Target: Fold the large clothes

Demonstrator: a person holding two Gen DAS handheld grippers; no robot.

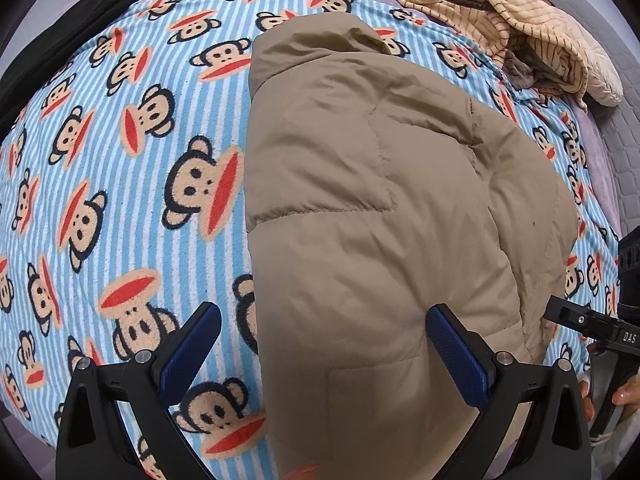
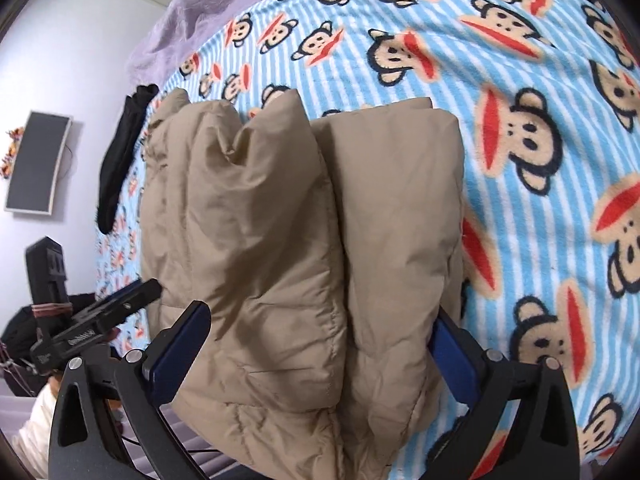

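Left wrist view: a tan puffer jacket (image 1: pixel 380 208) lies folded on a striped monkey-print blanket (image 1: pixel 120 168).

The jacket is quilted, puffy and creased, its collar end pointing away; in the right wrist view it (image 2: pixel 288 240) shows as two thick padded folds side by side. The left gripper (image 1: pixel 320 344) has its fingers spread wide, one over the blanket, one over the jacket's edge, gripping nothing. The right gripper (image 2: pixel 320 344) straddles the near end of the jacket with jaws fully apart; whether the pads touch the fabric is unclear. The blanket covers a bed with a lilac spread (image 2: pixel 180 20). A black garment (image 2: pixel 120 160) lies at the blanket's edge, and a heap of striped beige clothes (image 1: pixel 520 32) sits beyond. A white wall (image 2: pixel 80 60) carries a grey panel (image 2: pixel 38 162).
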